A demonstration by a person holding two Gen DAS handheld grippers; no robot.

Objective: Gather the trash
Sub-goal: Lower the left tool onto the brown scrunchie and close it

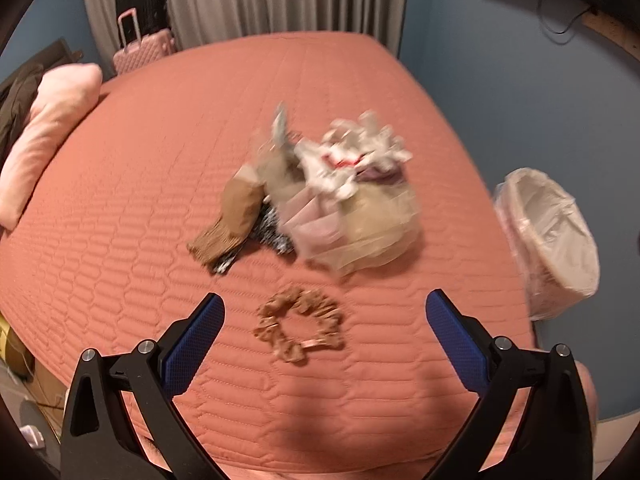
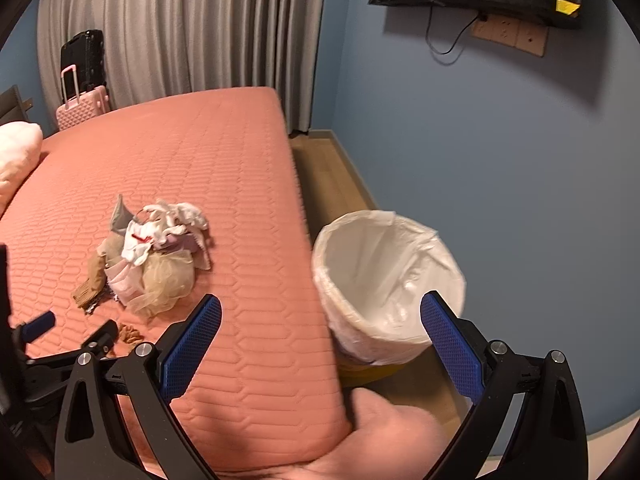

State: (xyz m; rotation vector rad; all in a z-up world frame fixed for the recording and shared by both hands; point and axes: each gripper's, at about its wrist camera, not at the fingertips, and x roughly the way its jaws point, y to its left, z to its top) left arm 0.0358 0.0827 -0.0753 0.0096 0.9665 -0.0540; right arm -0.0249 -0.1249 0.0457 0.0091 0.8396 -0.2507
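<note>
A pile of trash (image 1: 328,192) lies on the pink quilted bed (image 1: 140,200): crumpled white tissue, a beige mesh ball, a brown sock, patterned cloth. A brown scrunchie (image 1: 300,330) lies nearer, between the fingers of my open, empty left gripper (image 1: 324,312). The pile also shows in the right wrist view (image 2: 152,256), with the scrunchie (image 2: 130,334) beside the left gripper (image 2: 72,326). My right gripper (image 2: 320,312) is open and empty above the bed's edge. A bin with a white liner (image 2: 384,280) stands on the floor right of the bed; it also shows in the left wrist view (image 1: 552,236).
A pink pillow (image 1: 44,136) lies at the bed's left. A pink suitcase (image 2: 82,106) with a black case on top stands by grey curtains (image 2: 200,28). A blue wall (image 2: 480,160) is on the right, with wooden floor (image 2: 332,184) between bed and wall.
</note>
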